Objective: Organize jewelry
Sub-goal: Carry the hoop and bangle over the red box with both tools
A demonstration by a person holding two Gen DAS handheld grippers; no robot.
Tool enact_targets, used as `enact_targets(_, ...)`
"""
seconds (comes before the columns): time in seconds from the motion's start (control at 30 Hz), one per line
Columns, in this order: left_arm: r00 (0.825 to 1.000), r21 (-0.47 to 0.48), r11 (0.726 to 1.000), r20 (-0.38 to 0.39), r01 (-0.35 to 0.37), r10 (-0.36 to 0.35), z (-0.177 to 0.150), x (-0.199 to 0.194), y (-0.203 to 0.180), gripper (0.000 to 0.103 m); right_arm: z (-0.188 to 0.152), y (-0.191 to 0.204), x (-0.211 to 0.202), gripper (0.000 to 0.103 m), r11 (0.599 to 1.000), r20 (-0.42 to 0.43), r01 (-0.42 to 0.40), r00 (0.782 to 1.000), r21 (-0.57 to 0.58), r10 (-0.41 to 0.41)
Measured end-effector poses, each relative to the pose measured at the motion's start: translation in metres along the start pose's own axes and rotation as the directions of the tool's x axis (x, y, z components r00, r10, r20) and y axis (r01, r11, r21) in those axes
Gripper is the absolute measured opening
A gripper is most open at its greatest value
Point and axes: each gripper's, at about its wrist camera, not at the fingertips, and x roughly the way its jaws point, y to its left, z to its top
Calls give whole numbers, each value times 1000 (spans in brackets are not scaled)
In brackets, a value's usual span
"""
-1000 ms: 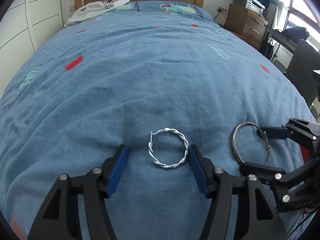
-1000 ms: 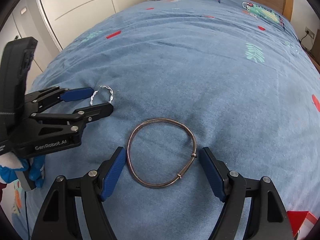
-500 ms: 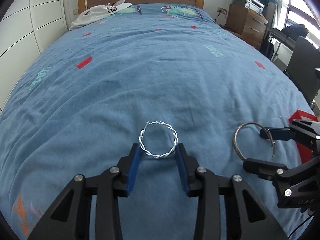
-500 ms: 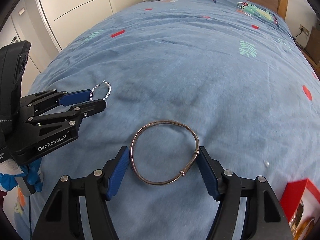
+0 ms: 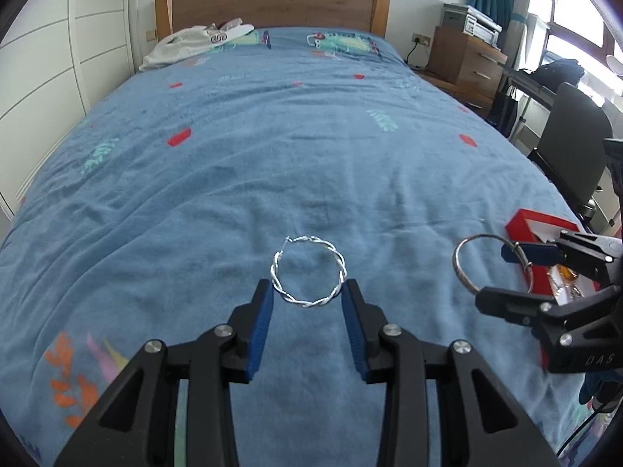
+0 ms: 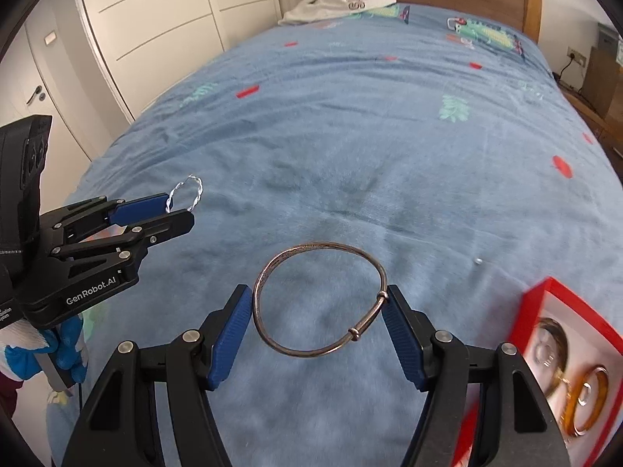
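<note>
Silver twisted hoop (image 5: 308,271): L wrist view, sitting pinched betw. left gripper (image 5: 307,292) pads, hanging above blue bedspread (image 5: 272,155).
Red box (image 5: 539,233): lying at R edge, behind right gripper (image 5: 492,272).
Dark bangle (image 6: 320,299): R wrist view, being clamped by right gripper's pads, off the bedspread.
Box contents: rings, amber bangle (image 6: 586,401) lying inside.

Both cameras sit close above the near end of the bed (image 5: 311,148), each looking forward and down past its own fingers toward the far headboard (image 5: 272,4). The left view faces straight along the bed; the right view stands further right, angled leftward. Both share the blanket.
</note>
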Motion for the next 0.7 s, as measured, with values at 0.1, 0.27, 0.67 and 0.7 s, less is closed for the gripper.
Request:
enact_targets(0.1,1000,15,1000,16,1,-1,0,-17,-7,34,-5,2,-22,67,1000,31,6,1000,7,-6)
enact_targets(0.27,998,48,999,53,15,-17,5,-48,-30,34,-16,-2,-60,67,1000,82,24,996,19,-26)
enact_targets(0.67,988,155,983,96,103,-119,26,-77,-130,34,-46,-68,-150,67,989,187,110,974,97,-127)
enact_targets(0.7,987,170,978,92,117,-134,27,-75,-145,34,-51,-77,-156,67,987,188,120,972,106,-139)
